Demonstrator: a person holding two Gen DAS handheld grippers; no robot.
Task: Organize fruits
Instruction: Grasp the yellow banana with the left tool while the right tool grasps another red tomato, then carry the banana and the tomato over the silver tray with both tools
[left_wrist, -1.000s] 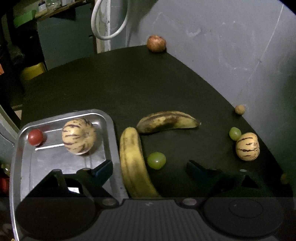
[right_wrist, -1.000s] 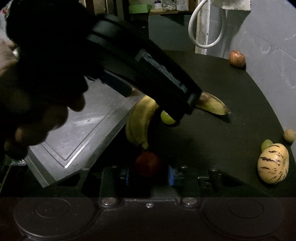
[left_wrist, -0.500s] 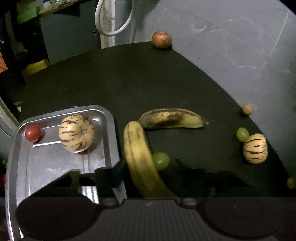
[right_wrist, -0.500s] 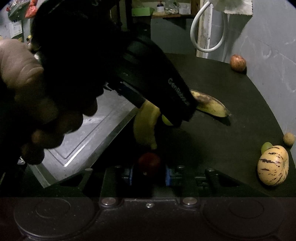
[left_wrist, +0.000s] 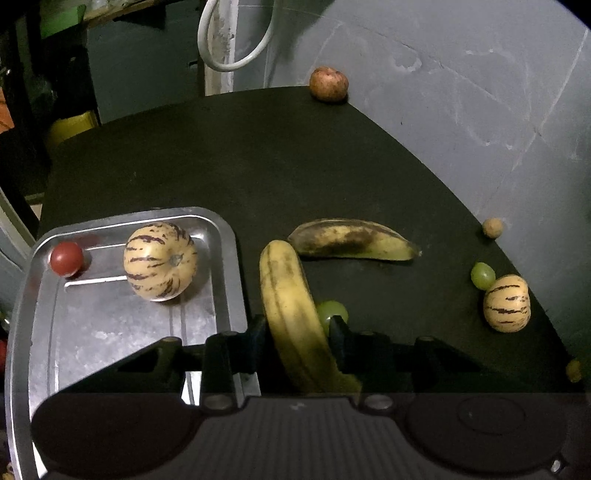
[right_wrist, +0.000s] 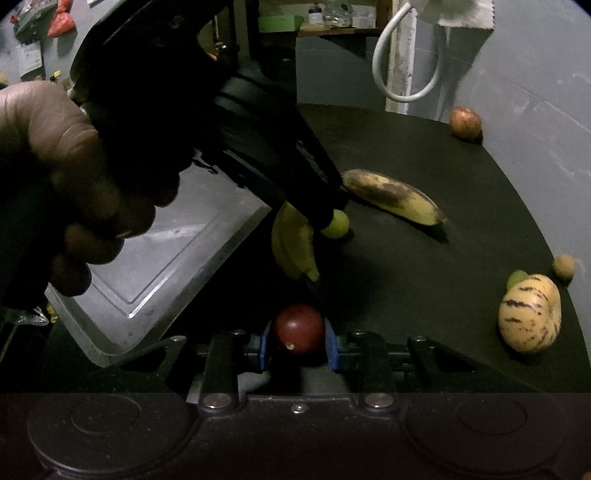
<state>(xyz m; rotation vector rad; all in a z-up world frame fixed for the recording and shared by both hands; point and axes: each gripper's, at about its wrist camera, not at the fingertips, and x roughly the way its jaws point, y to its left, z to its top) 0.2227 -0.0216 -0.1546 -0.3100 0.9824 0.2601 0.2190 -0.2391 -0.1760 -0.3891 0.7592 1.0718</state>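
My left gripper (left_wrist: 297, 328) is shut on a yellow banana (left_wrist: 291, 314), which lies just right of the metal tray (left_wrist: 229, 266). The tray holds a striped melon (left_wrist: 159, 261) and a red tomato (left_wrist: 66, 258). A green grape (left_wrist: 334, 310) touches the banana. A spotted banana (left_wrist: 354, 240) lies beyond. My right gripper (right_wrist: 298, 341) is shut on a red tomato (right_wrist: 300, 328), low over the black table near the tray's corner (right_wrist: 155, 269). The left gripper's body (right_wrist: 258, 147) and the hand cover much of the right wrist view.
A second striped melon (left_wrist: 506, 302) with a green grape (left_wrist: 482, 275) sits at the right table edge. A small brown fruit (left_wrist: 493, 227) lies by the wall, and a reddish apple (left_wrist: 328, 84) at the far edge. A grey wall curves around the table's right side.
My left gripper moved right from over the tray and closed on the yellow banana. My right gripper kept its hold on the tomato and shifted slightly.
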